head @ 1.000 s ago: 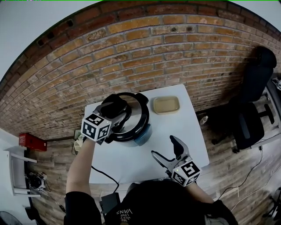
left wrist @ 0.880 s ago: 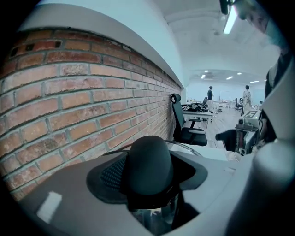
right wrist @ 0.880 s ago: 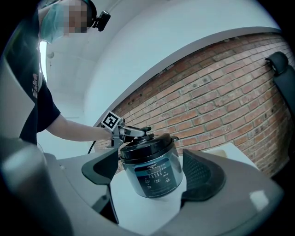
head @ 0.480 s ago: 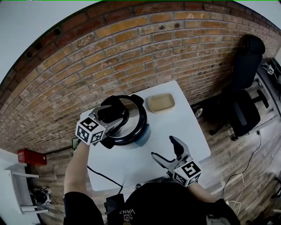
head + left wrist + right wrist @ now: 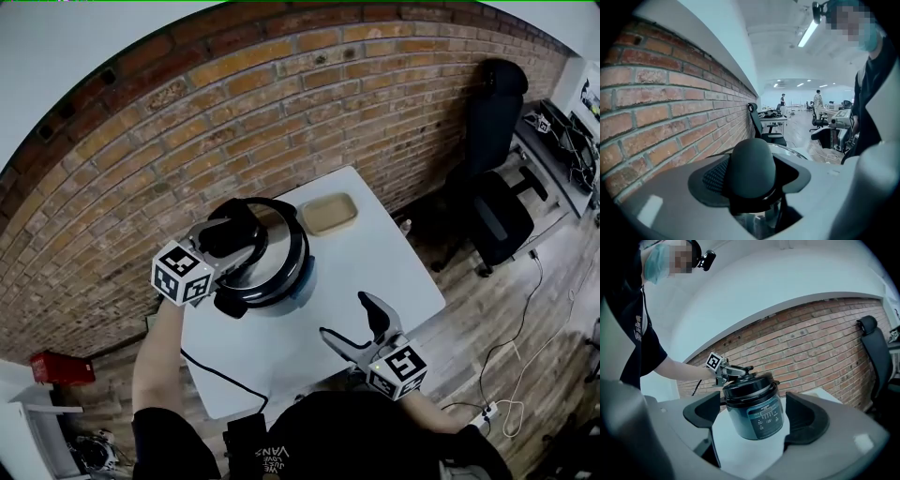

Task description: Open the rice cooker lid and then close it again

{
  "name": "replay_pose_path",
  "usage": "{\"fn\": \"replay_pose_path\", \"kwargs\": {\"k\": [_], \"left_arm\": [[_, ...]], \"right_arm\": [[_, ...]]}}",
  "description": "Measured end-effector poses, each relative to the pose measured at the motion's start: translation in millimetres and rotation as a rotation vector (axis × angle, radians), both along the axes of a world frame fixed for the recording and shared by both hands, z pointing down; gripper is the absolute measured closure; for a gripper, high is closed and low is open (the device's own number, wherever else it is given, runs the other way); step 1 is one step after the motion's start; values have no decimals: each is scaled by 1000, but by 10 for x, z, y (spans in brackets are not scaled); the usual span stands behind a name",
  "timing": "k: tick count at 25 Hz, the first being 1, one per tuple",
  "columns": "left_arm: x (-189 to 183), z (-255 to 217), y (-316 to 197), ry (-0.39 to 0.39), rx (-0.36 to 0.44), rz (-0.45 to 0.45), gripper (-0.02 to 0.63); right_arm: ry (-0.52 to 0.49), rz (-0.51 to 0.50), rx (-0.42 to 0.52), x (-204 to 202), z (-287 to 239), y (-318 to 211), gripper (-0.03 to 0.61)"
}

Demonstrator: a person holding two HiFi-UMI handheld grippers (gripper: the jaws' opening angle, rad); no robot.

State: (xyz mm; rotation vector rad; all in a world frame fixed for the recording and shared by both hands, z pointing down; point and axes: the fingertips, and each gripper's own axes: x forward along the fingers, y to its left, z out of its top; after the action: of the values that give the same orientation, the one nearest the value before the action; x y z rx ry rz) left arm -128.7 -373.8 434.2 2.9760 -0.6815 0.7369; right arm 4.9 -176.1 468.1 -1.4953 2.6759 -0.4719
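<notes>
Grasping the black lid handle (image 5: 752,168) on top of the rice cooker (image 5: 757,416), the left gripper (image 5: 234,239) had its jaws clenched around it, while the lid (image 5: 281,258) sat on the cooker, seemingly not yet lifted. The right gripper (image 5: 352,322) hung in front of the cooker and apart from it, jaws released and empty. Doing this well probably meant turning the handle evenly about the cooker's centre until the lid unlocked, then lifting straight up, with the free gripper ready to brace the cooker's side.
</notes>
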Motion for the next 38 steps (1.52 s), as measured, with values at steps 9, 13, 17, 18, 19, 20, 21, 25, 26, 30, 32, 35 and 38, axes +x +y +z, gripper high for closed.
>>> {"fn": "replay_pose_path", "kwargs": {"k": [9, 13, 17, 18, 19, 20, 21, 25, 26, 30, 32, 35, 38], "left_arm": [[-189, -335, 134, 50, 59, -5, 334], [-396, -663, 249, 125, 104, -53, 334], [-714, -990, 408, 224, 140, -113, 334], [-805, -1053, 454, 239, 152, -126, 334], [-899, -1106, 502, 248, 164, -139, 334], [-993, -1146, 551, 251, 174, -152, 333], [-1084, -1175, 601, 250, 181, -165, 334], [-1407, -1190, 812, 232, 195, -201, 333], [-1487, -1175, 861, 228, 199, -205, 334], [-1727, -1147, 1047, 230, 207, -214, 334], [-1797, -1137, 1132, 230, 211, -214, 334], [-1864, -1140, 1225, 230, 215, -211, 333], [-1863, -1163, 1262, 232, 226, -202, 333]], "right_arm": [[14, 55, 30, -190, -168, 269, 149], [16, 71, 41, -260, -197, 390, 149], [10, 76, 60, -349, -229, 492, 149], [15, 73, 63, -380, -250, 517, 149], [19, 70, 66, -413, -268, 544, 149], [20, 67, 70, -447, -279, 573, 149], [19, 66, 74, -481, -287, 604, 149], [25, 59, 83, -616, -301, 744, 149], [22, 61, 85, -648, -294, 780, 149], [15, 76, 90, -764, -283, 904, 149], [16, 82, 93, -810, -284, 958, 149], [27, 84, 97, -849, -315, 1042, 149], [32, 99, 99, -833, -328, 1108, 149]]}}
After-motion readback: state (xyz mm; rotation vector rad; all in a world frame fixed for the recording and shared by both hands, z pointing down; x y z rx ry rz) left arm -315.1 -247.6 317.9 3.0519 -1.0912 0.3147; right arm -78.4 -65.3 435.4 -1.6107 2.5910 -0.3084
